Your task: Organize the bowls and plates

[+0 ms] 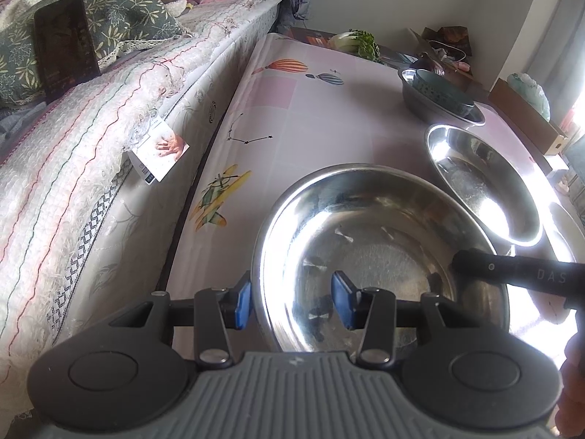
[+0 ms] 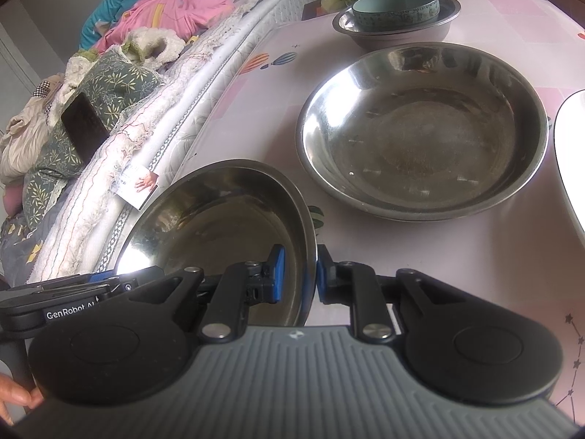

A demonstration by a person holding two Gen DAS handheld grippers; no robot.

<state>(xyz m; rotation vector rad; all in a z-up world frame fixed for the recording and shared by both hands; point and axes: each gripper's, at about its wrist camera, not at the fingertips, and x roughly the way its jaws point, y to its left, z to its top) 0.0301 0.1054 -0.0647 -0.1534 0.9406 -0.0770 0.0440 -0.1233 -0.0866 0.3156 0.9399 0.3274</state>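
Observation:
A large steel bowl [image 1: 373,256] sits nearest on the pink tablecloth [image 1: 292,117]. My left gripper [image 1: 292,303] is open and straddles its near-left rim, one blue pad outside and one inside, with a wide gap. My right gripper [image 2: 299,276] is shut on the same steel bowl [image 2: 219,219] at its right rim, which looks tilted up in the right wrist view. A second steel bowl [image 2: 420,135] lies behind it. Further back, a teal ceramic bowl [image 2: 395,5] rests inside a third steel bowl [image 2: 402,34]. In the left wrist view the right gripper's black finger [image 1: 512,274] reaches the bowl's right rim.
A bed [image 1: 91,190] with quilts, a patterned pillow [image 1: 109,11] and a dark phone [image 1: 65,44] runs along the table's left edge. A white plate [image 2: 570,153] shows at the right edge. Greens [image 1: 362,42] and a cardboard box [image 1: 526,117] stand at the far end.

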